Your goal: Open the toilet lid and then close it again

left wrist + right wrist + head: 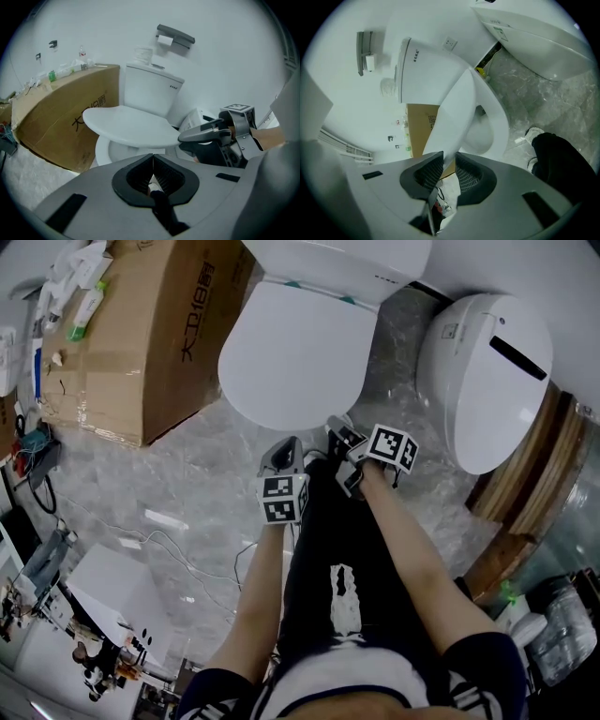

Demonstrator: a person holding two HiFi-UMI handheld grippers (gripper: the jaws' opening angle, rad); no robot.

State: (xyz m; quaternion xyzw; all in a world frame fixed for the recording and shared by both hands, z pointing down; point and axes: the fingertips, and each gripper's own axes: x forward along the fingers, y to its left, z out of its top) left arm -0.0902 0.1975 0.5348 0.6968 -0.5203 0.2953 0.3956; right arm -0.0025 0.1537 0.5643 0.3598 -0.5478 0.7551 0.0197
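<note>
Toilet lid: the toilet lid point(291, 343) is part-raised. Its back edge is at the cistern point(150, 89) and its front edge is lifted clear of the bowl point(117, 150). Your left gripper view shows a gap under it.
Right tool: your right tool point(449, 157) is closed down on the lid's front rim, and white rim fills the narrow slot between the jaws. Seen from the left side point(187, 136), its upper jaw lies on top of the rim.
Left tool: your left tool point(152, 157) has its jaws pressed together with nothing between them. It hangs in front of the bowl, just beside the right tool and not touching the lid.
Left margin: the cardboard box point(141, 334) stands just beside the bowl, with only a slim strip of floor point(187, 474) between them.
Right margin: a second toilet point(487, 371) stands near, with a wider strip of floor between it and the bowl.
Behind: the cistern is backed by the wall, with a paper holder point(174, 36) mounted above it.
Near side: your legs point(328, 549) in black trousers are directly under both tools. There is open floor to your front left, crossed by loose cables point(178, 545).
Hidden: in the head view both tools cover the bowl's front.
Hidden: no view shows the hinge.
Cut off: the head view's upper edge cuts off the cistern.
Hard to make out: you cannot tell whether a seat lies under the lid or only the bowl rim.
Hard to make out: the clutter point(80, 287) on the box top is too small to name.
</note>
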